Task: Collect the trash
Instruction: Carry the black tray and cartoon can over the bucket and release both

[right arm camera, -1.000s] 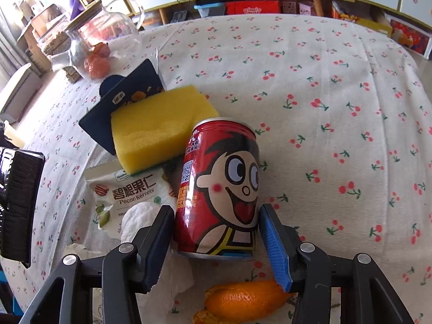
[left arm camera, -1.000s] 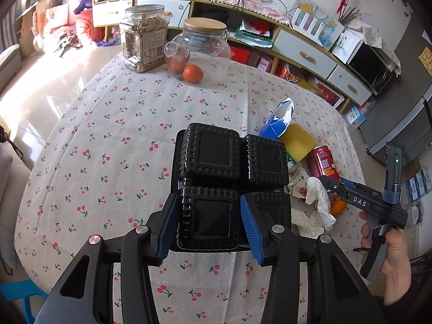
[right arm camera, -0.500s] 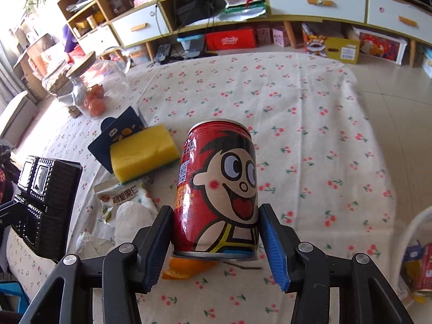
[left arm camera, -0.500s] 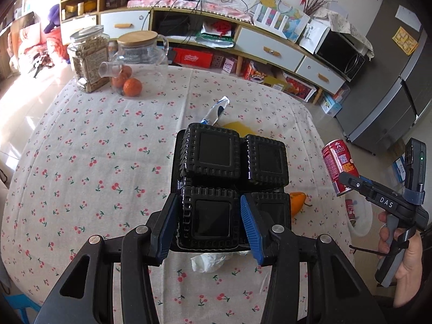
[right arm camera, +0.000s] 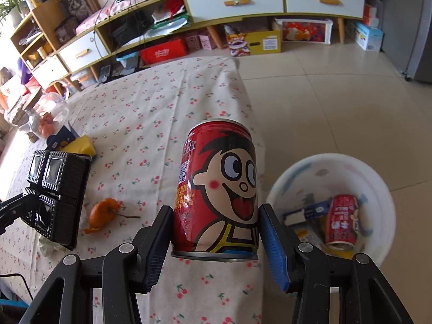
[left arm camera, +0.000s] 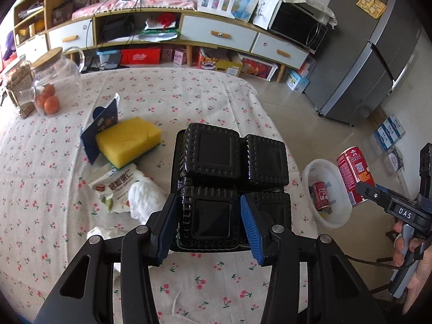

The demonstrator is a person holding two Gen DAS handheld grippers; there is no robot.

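A glass jar with a cork lid [left arm camera: 58,81], holding oranges, stands on the cherry-print cloth of the counter [left arm camera: 175,91], far ahead and left of the tongs. Beyond it runs a long white-drawered wooden cabinet [left arm camera: 218,33]; a grey refrigerator [left arm camera: 378,54] stands ahead right.

— Left gripper [left arm camera: 208,216]? 
— Angled downward, blue pads clamped on a black ribbed plastic tray [left arm camera: 229,178]. 
— Right gripper [right arm camera: 216,240]? 
— Angled downward, pads pressed on a red cartoon-printed metal can [right arm camera: 216,186]; handle gripped by a hand [left arm camera: 413,253].
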